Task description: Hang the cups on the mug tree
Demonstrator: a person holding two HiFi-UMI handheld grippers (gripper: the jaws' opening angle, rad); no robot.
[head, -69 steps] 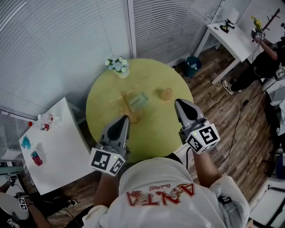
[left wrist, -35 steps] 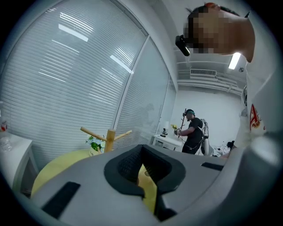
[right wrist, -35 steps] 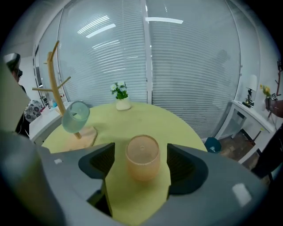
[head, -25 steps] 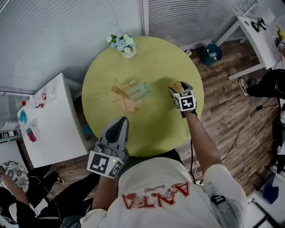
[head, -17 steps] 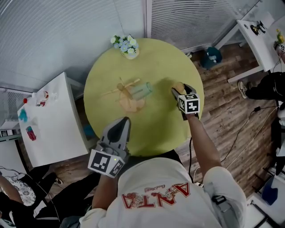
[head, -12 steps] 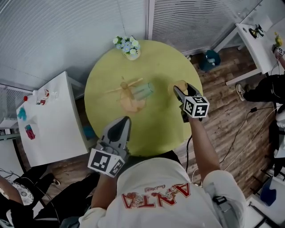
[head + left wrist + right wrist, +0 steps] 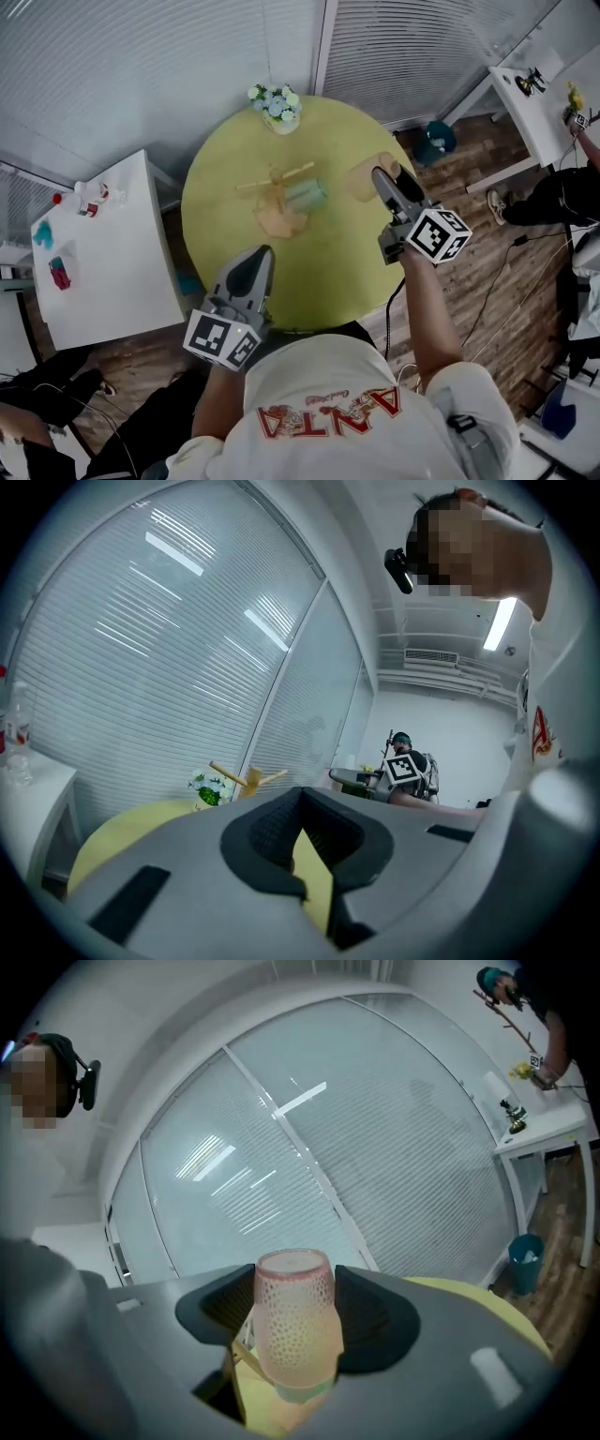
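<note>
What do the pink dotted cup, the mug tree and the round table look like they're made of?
The pink dotted cup is probably plastic, maybe frosted glass: its wall is translucent with a fine dot pattern. The mug tree looks like pale bare wood, by its tan colour and peg arms. The round table has a smooth matte yellow-green top, likely painted or laminated; I cannot tell which.

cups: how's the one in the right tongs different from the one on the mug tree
Colour: the held cup is pinkish-orange and dotted; the hung cup is pale green. Place: the held cup is gripped in the right tongs, which have just been closing on it, clear of the table; the hung cup sits sideways on the mug tree. Both are small cups over the round table.
</note>
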